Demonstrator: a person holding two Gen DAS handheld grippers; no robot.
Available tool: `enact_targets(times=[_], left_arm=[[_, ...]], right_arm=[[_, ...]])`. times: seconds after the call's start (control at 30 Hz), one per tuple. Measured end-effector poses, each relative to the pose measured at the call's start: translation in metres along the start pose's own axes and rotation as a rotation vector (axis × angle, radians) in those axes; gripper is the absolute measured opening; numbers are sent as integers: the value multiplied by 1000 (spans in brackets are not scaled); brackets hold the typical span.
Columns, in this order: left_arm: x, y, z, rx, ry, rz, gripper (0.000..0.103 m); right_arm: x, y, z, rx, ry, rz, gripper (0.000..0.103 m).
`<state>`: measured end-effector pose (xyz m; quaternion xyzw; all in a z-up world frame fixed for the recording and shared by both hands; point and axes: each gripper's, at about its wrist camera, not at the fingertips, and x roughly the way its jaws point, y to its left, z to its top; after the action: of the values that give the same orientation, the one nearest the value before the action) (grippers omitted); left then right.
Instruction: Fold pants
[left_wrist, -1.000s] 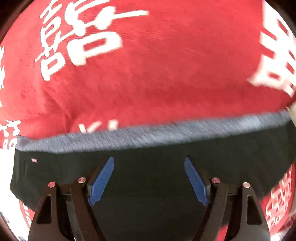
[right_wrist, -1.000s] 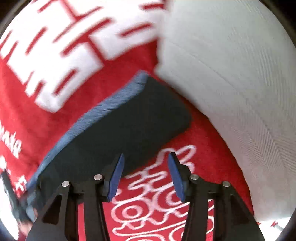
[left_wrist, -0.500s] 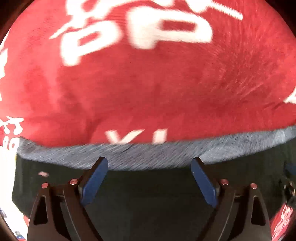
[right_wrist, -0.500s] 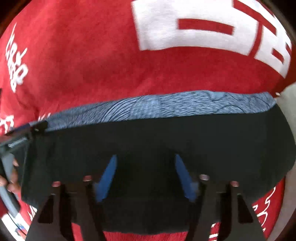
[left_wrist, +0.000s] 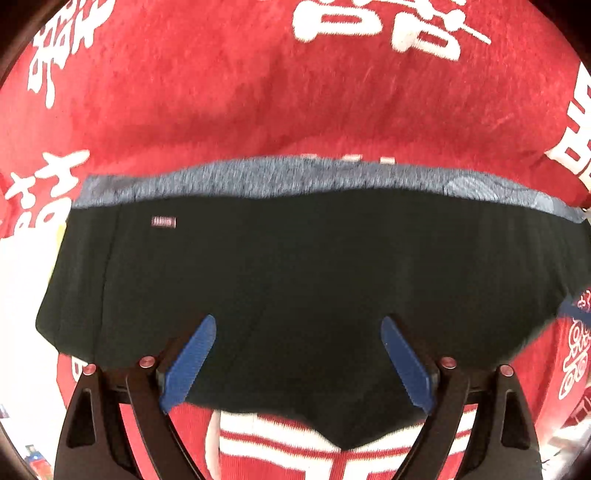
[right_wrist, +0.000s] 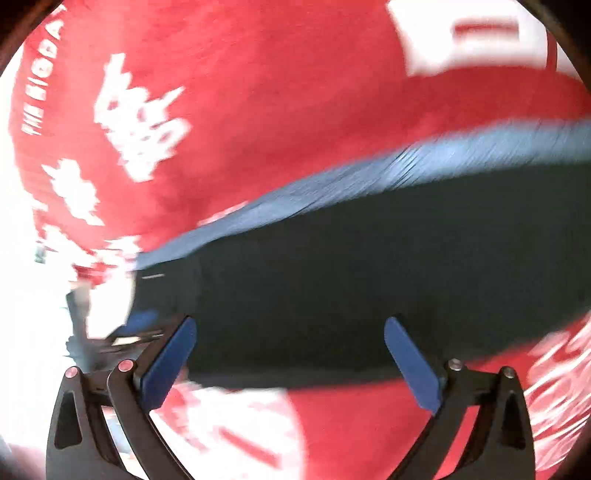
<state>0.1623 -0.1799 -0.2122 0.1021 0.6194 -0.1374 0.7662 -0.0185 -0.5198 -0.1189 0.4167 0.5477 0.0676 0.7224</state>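
Blanket: red with white lettering, spread under everything.
Pants: black, grey-blue waistband on far edge, flat on blanket.
Left gripper: jaws wide apart, above pants, gripping nothing.
Right gripper: jaws wide apart, gripping nothing; view blurred.

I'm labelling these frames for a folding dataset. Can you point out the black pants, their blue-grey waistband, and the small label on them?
black fabric pants (left_wrist: 314, 277), left wrist view, middle of the dark cloth
blue-grey knit waistband (left_wrist: 280, 177), left wrist view, middle of the band
small pale rectangular label (left_wrist: 164, 221), left wrist view, its centre
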Motion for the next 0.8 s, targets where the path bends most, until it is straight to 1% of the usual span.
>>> enact_targets(times=[0.03, 0.07, 0.1, 0.13, 0.17, 0.23, 0.33, 0.4, 0.5, 0.53, 0.57, 0.67, 0.73, 0.8], left_arm=[[5, 5, -1, -1, 7, -10, 92], [4, 6, -3, 0, 13, -20, 92], [6, 7, 3, 2, 15, -26, 92], [7, 9, -1, 2, 14, -31, 92], [6, 11, -3, -5, 14, -36, 92], [4, 17, -8, -29, 19, -48, 92], [-1, 21, -12, -64, 24, -53, 92], [5, 23, -8, -65, 26, -50, 92], [18, 17, -5, -33, 56, -42, 92], [21, 12, -6, -14, 66, -34, 92], [21, 9, -7, 1, 65, -33, 92], [14, -3, -17, 58, 55, -40, 92], [17, -11, -29, 102, 77, -33, 92], [20, -14, -41, 106, 75, -29, 92]], right_arm=[[21, 3, -7, 45, 25, 43, 83], [32, 2, -17, 97, 51, 82, 70], [48, 1, -26, 147, 74, 109, 63], [60, -2, -34, 198, 93, 131, 52], [70, -4, -41, 237, 104, 151, 48], [80, -6, -50, 282, 116, 181, 48], [76, -9, -54, 308, 100, 196, 48], [79, -12, -48, 330, 81, 195, 48], [75, -18, -47, 370, 70, 192, 47], [74, -18, -47, 377, 63, 178, 33], [71, -16, -45, 373, 52, 134, 8], [61, -3, -46, 333, 18, 120, 8], [59, 0, -55, 298, 8, 77, 7], [67, -10, -64, 321, 24, 28, 6]])
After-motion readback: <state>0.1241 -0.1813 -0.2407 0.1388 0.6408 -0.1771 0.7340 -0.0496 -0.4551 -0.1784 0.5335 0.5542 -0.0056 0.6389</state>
